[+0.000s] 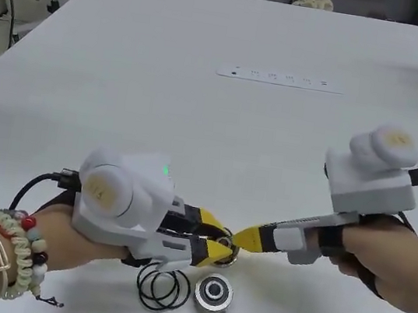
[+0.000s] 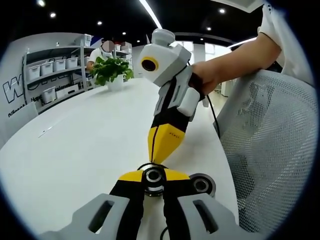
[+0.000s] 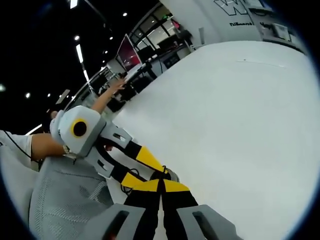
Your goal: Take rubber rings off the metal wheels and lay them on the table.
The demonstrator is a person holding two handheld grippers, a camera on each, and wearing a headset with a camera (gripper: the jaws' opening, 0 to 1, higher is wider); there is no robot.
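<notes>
My left gripper [image 1: 218,251] holds a small metal wheel [image 1: 222,247] just above the white table [image 1: 200,108], its yellow jaws shut on the wheel's sides. In the left gripper view the wheel [image 2: 153,177] sits between my jaws [image 2: 153,172], with a thin black rubber ring [image 2: 146,165] showing along its upper edge. My right gripper [image 1: 238,240] comes in from the right, its pointed yellow jaws pressed together at that ring [image 2: 161,161]. In the right gripper view my shut jaws [image 3: 161,182] meet the left gripper's yellow fingers [image 3: 145,157], and most of the wheel is hidden.
Loose black rubber rings [image 1: 162,287] lie on the table near its front edge, next to a second metal wheel [image 1: 214,293] [image 2: 202,184]. A flat white strip [image 1: 279,79] lies farther back. Cables trail from both grippers. A mesh chair [image 2: 270,150] stands beside the table.
</notes>
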